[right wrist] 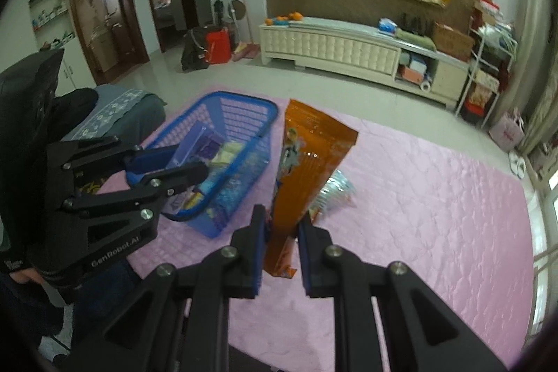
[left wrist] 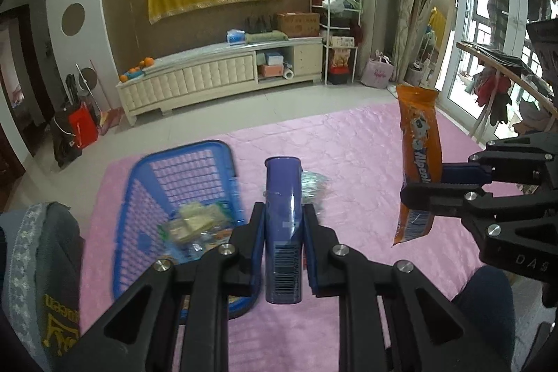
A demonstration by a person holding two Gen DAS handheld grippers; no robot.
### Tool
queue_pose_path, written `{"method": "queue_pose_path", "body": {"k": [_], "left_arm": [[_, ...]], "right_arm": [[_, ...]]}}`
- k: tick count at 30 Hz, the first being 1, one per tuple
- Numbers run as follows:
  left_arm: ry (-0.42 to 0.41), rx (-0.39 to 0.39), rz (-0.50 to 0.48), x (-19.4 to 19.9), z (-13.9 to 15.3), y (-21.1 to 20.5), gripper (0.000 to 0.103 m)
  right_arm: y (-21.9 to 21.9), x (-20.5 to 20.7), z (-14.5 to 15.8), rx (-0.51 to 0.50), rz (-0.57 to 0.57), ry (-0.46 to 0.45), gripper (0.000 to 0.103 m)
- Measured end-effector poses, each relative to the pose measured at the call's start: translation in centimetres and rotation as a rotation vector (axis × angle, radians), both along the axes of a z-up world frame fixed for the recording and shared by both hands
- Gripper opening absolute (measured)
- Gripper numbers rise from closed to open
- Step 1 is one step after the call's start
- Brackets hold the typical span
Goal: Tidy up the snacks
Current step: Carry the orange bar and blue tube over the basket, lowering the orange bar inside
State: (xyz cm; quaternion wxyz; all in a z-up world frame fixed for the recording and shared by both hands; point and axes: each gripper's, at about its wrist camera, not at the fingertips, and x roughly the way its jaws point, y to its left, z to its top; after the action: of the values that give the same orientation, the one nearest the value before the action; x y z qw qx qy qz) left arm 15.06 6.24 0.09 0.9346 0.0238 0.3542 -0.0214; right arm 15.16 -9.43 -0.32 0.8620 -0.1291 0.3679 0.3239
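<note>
My left gripper (left wrist: 283,215) is shut on a purple-blue snack pack (left wrist: 281,197) with a barcode, held upright above the pink mat. My right gripper (right wrist: 281,215) is shut on a long orange snack packet (right wrist: 307,169). That orange packet (left wrist: 418,149) also shows at the right of the left wrist view, clamped by the right gripper (left wrist: 423,183). In the right wrist view the left gripper (right wrist: 181,162) holds the purple pack (right wrist: 195,142) over the blue basket (right wrist: 244,107). The blue basket (left wrist: 139,183) holds several snack packs.
A crinkly silver-clear wrapper (right wrist: 336,190) lies on the pink mat (right wrist: 418,215) beside the basket. A folded grey-blue cloth (left wrist: 38,253) sits at the mat's left edge. A cream TV cabinet (left wrist: 216,75) stands against the far wall.
</note>
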Motion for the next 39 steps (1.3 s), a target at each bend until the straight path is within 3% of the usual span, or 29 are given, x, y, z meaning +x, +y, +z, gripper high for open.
{"method": "queue_pose_path", "body": {"k": [14, 23, 35, 36, 37, 38, 39], "left_arm": [[-0.012, 0.019, 0.091, -2.6, 1.0, 10.4, 0.018], [0.032, -0.003, 0.144, -2.2, -1.9, 14.2, 0.018], [0.054, -0.040, 0.154, -1.5, -4.2, 17.2, 0.018], [0.055, -0.040, 0.155, -1.6, -4.4, 17.2, 0.018], [0.057, -0.038, 0.155, -1.7, -4.5, 17.2, 0.018], [0.061, -0.039, 0.154, -1.8, -4.7, 17.2, 0.018], [0.066, -0.041, 0.154, -1.9, -4.8, 17.1, 0.018]], "right_arm": [[11.6, -1.0, 0.2, 0.005, 0.101, -0.016, 0.021], [16.3, 0.4, -3.2, 0.019, 0.096, 0.093, 0.021], [20.3, 1.8, -7.4, -0.067, 0.102, 0.218, 0.022], [20.4, 1.8, -7.6, -0.078, 0.100, 0.223, 0.024], [20.4, 1.8, -7.8, -0.089, 0.092, 0.220, 0.036], [20.4, 1.8, -8.0, -0.093, 0.084, 0.217, 0.057], [20.2, 1.8, -8.0, -0.086, 0.083, 0.227, 0.068]]}}
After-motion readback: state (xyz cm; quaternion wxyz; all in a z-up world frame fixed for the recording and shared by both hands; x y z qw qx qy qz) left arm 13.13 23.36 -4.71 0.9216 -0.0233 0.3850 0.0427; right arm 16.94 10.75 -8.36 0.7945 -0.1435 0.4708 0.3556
